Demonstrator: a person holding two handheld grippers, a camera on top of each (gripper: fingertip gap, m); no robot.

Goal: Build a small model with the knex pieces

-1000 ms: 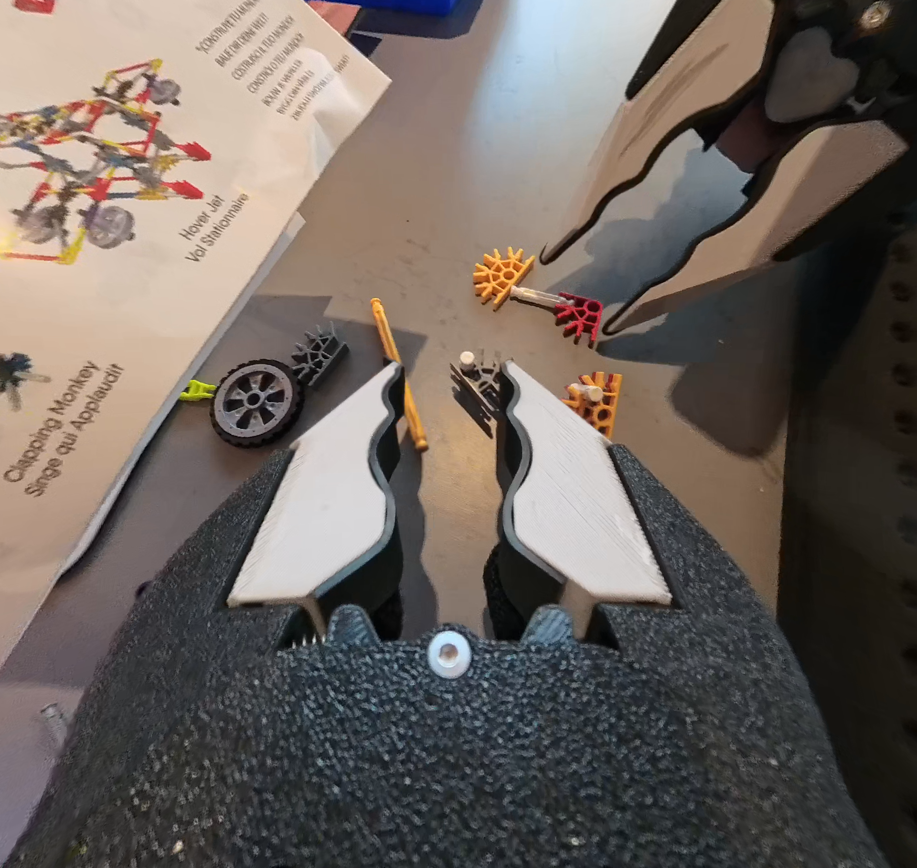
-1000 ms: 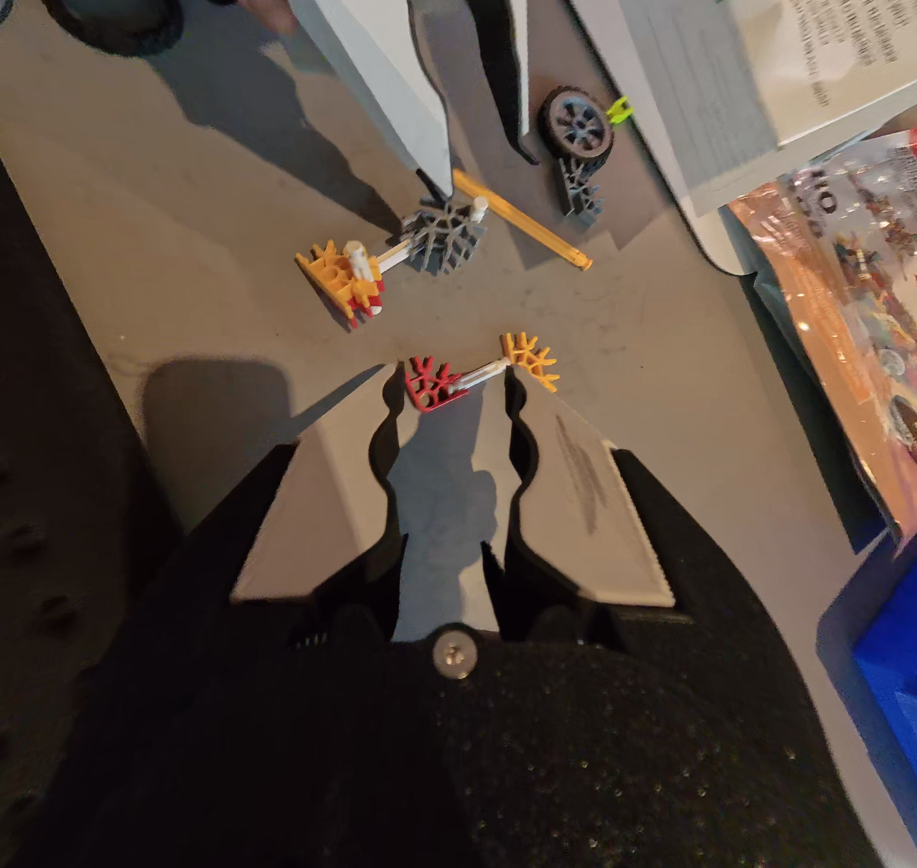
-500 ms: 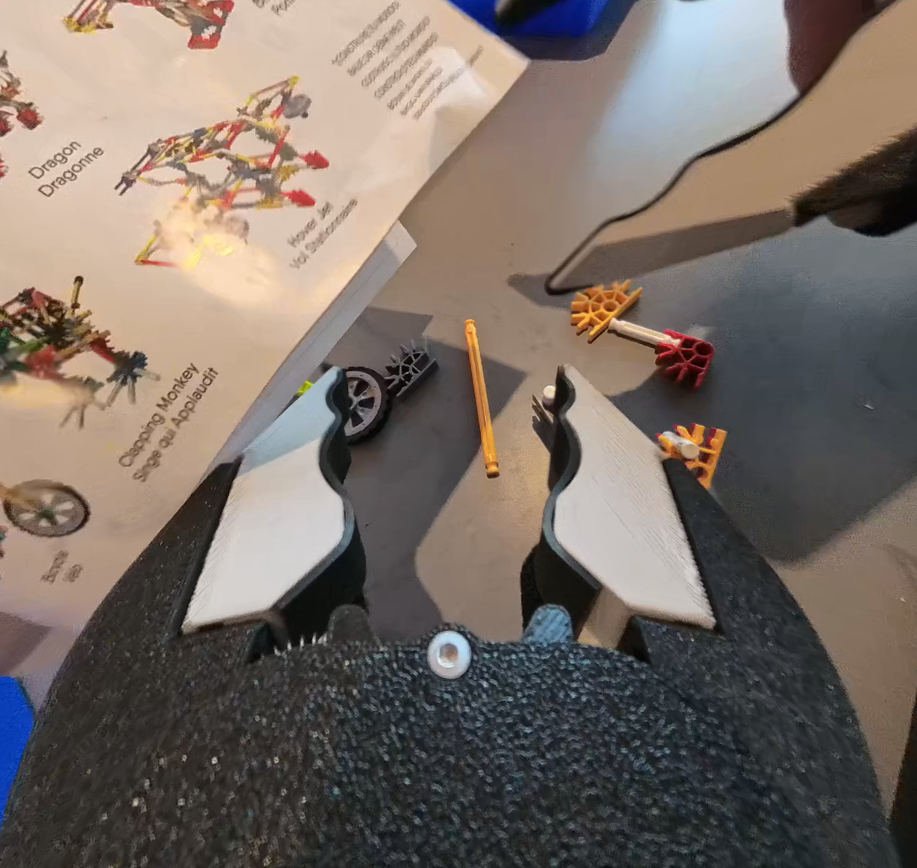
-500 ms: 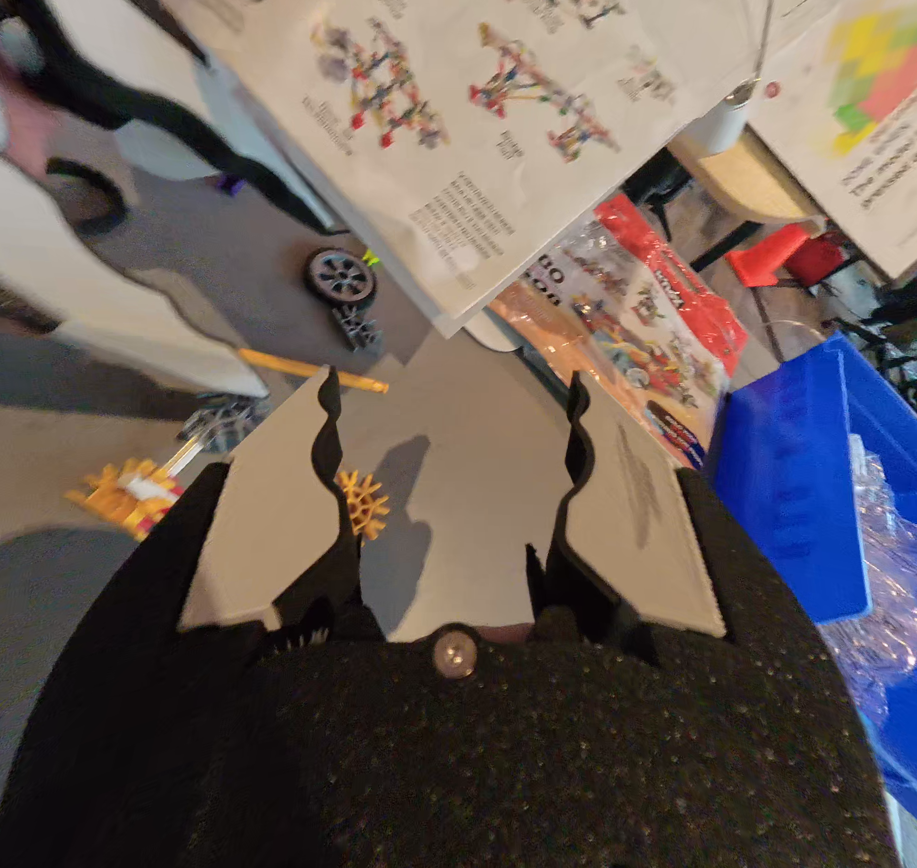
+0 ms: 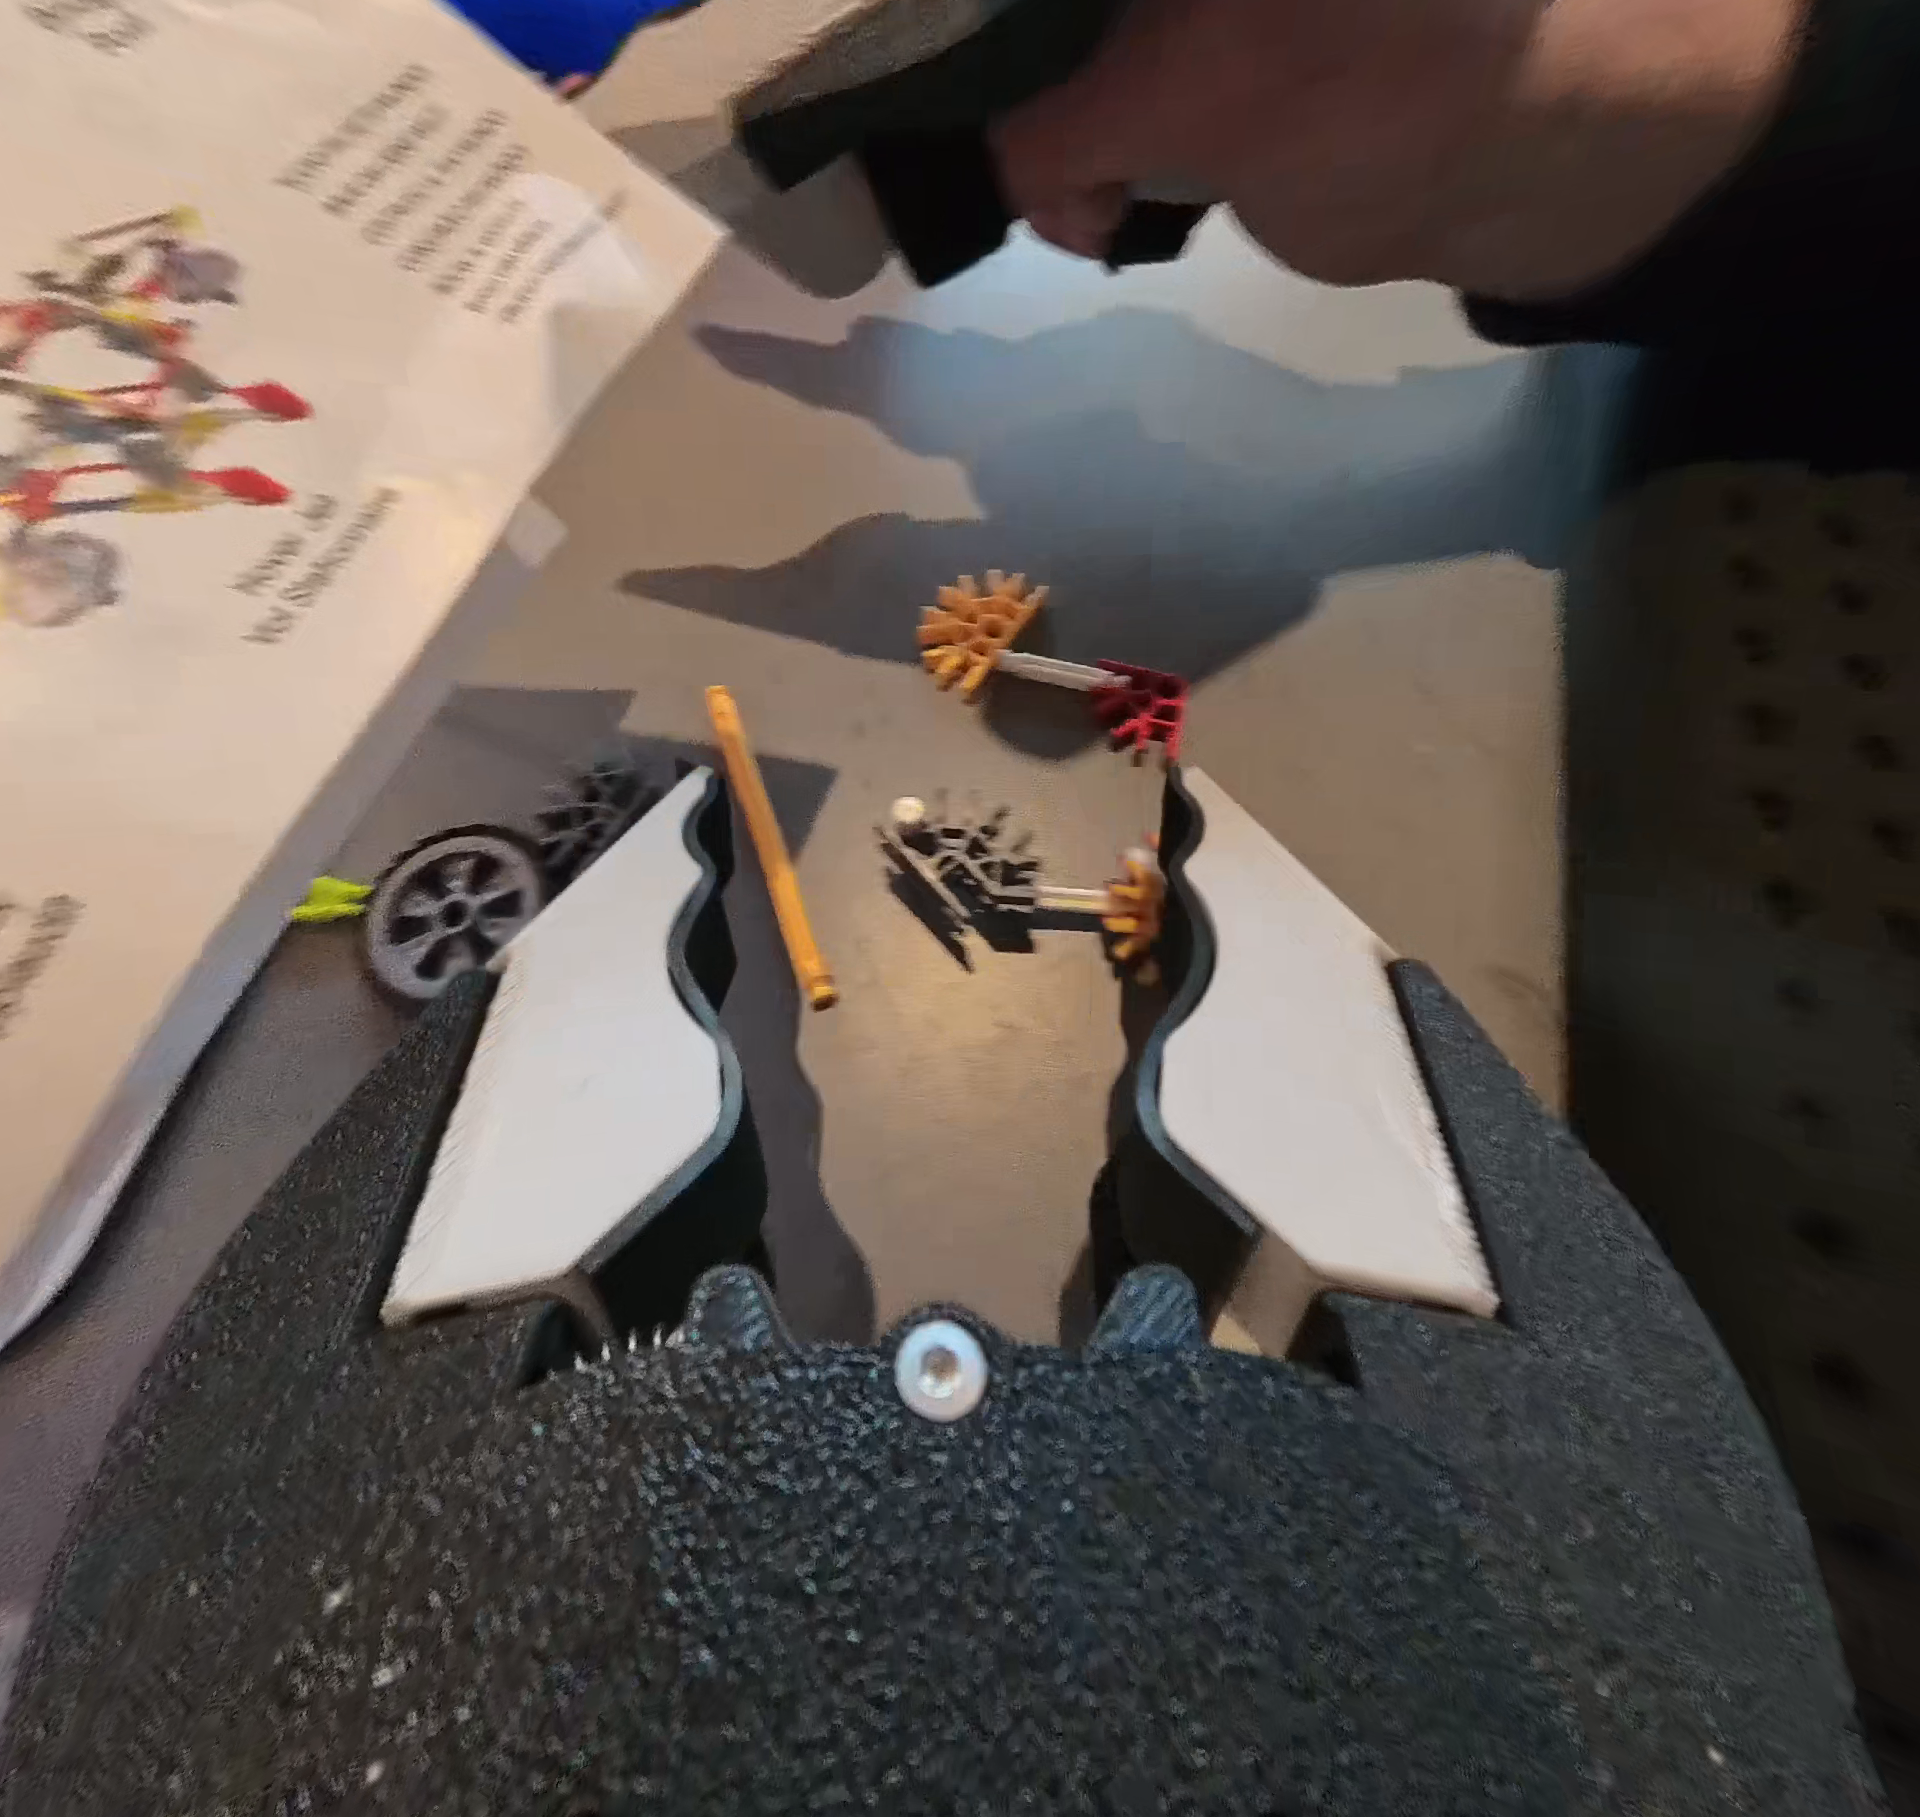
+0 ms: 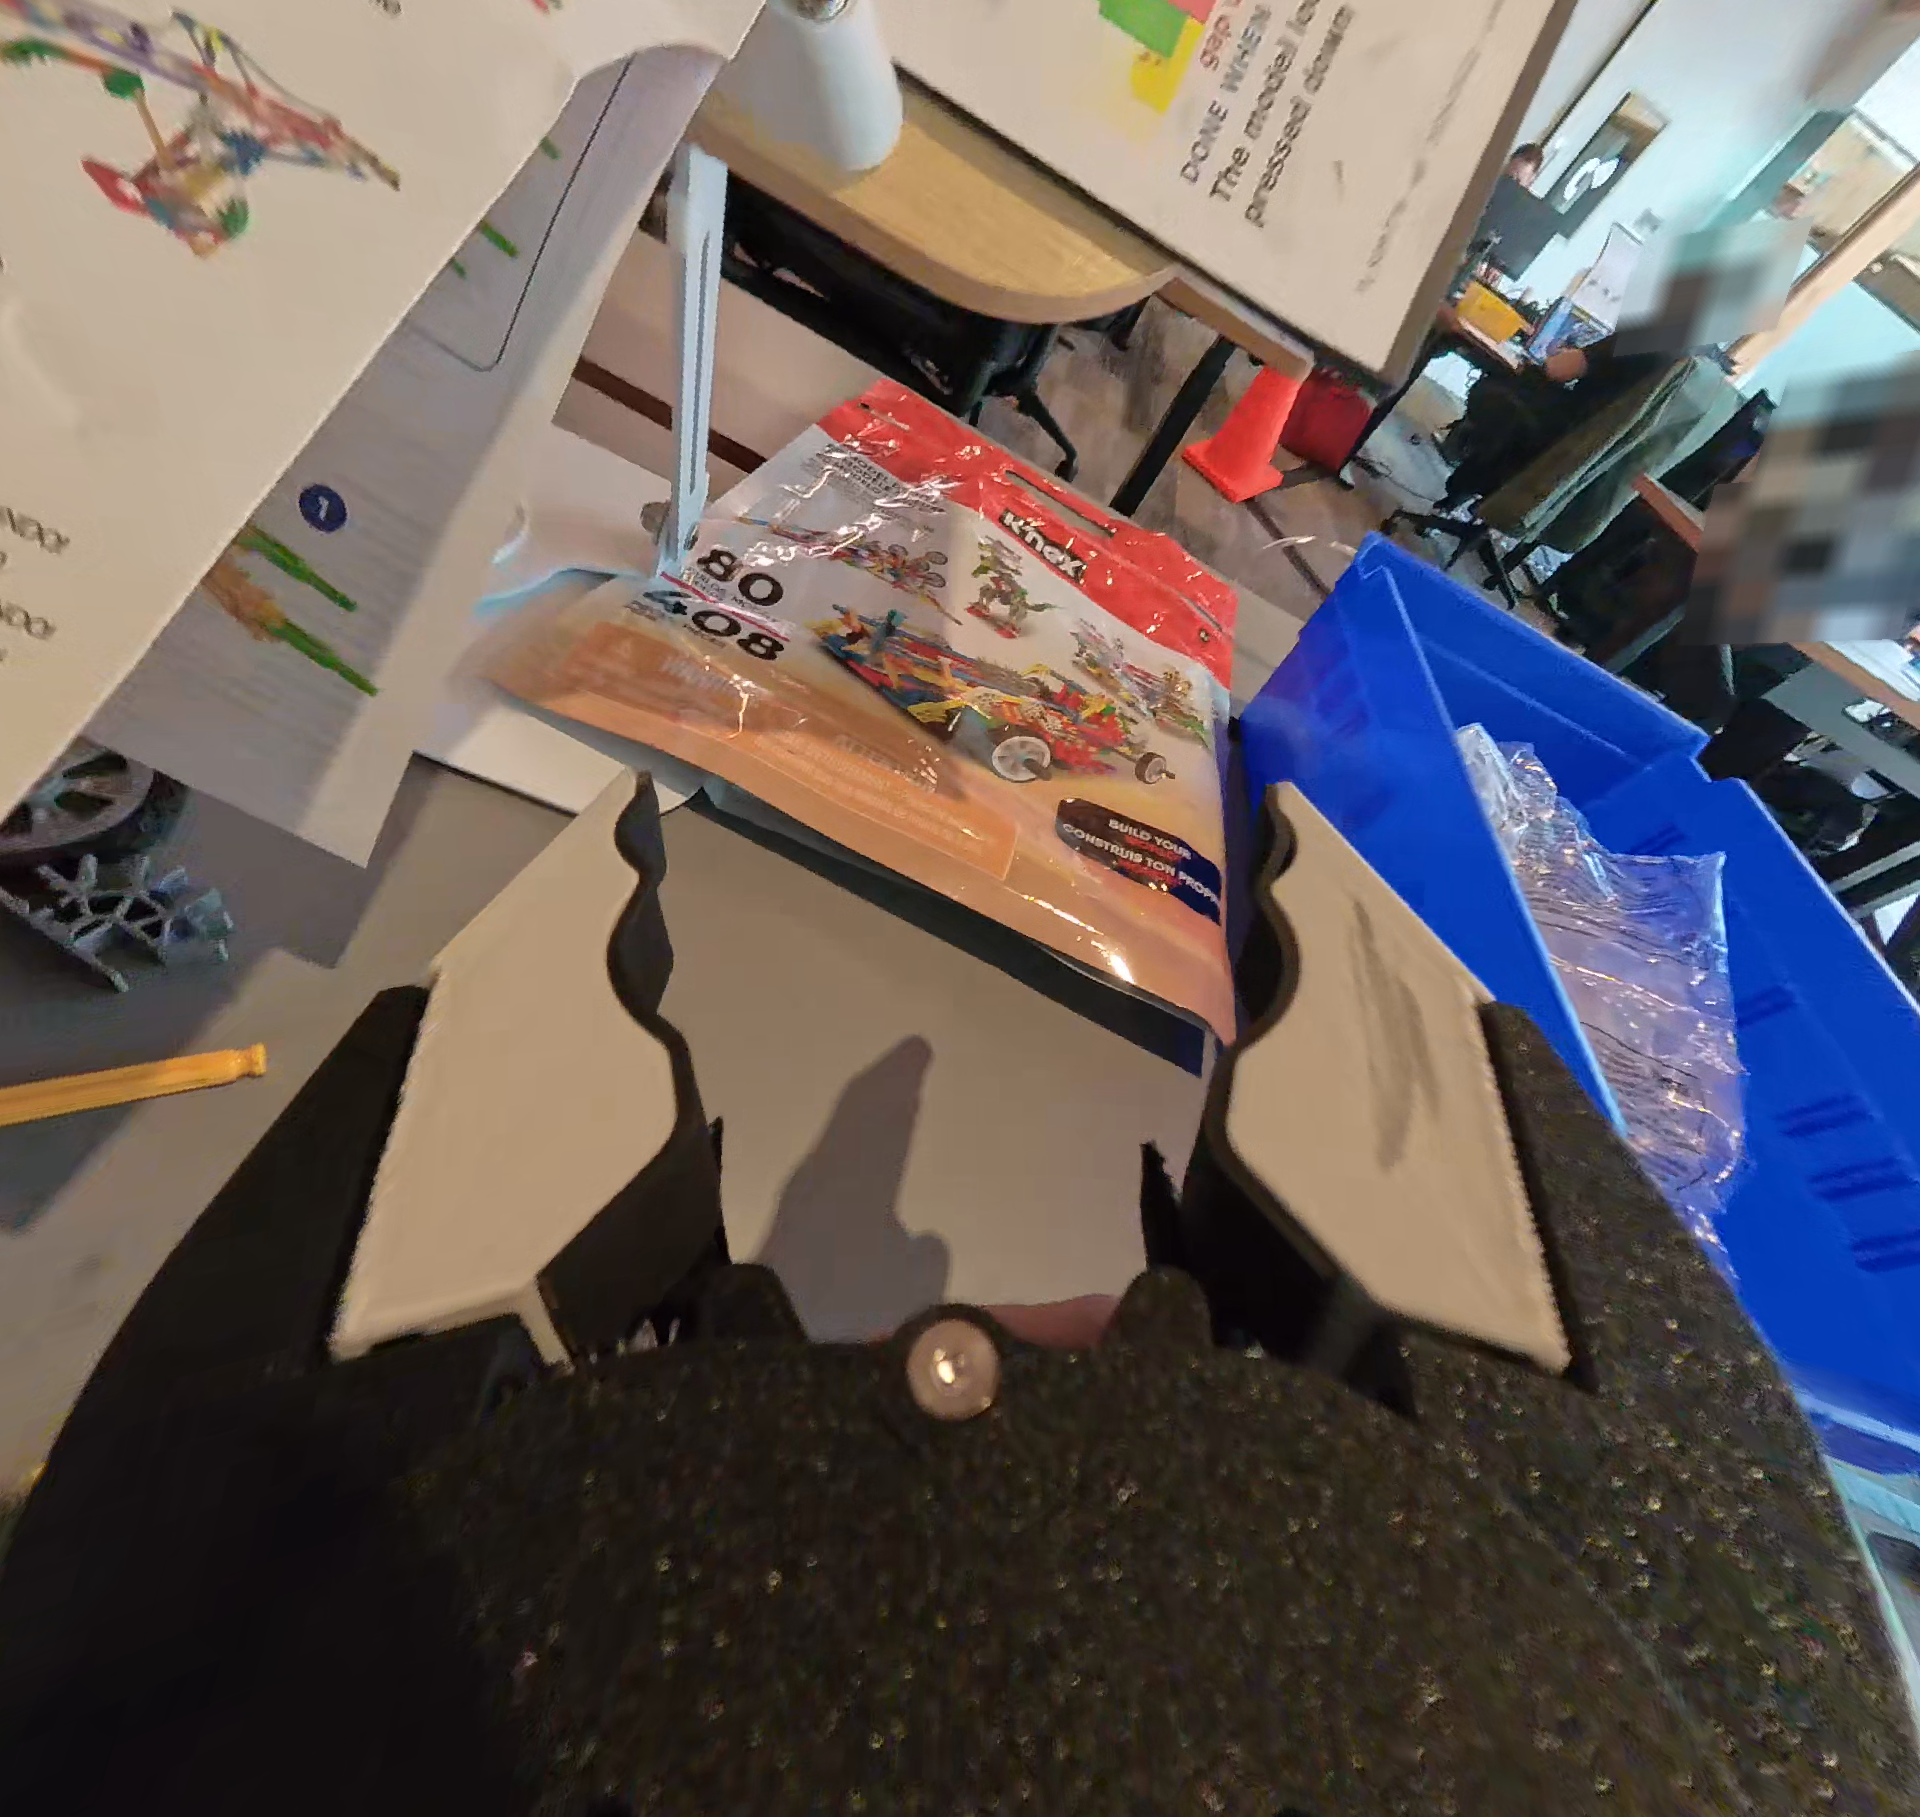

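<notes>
We find the left tongs wide and empty, low over the worktop, straddling the orange rod and, right of it, a grey-orange connector piece; the right tongs, equally wide, hold nothing, lifted toward the blue bin

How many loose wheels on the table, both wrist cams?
1. A grey-spoked black wheel lies by the instruction sheet's edge, just left of the left tongs; the right wrist view shows the same wheel half under paper. More could be hidden beneath the sheets.
</notes>
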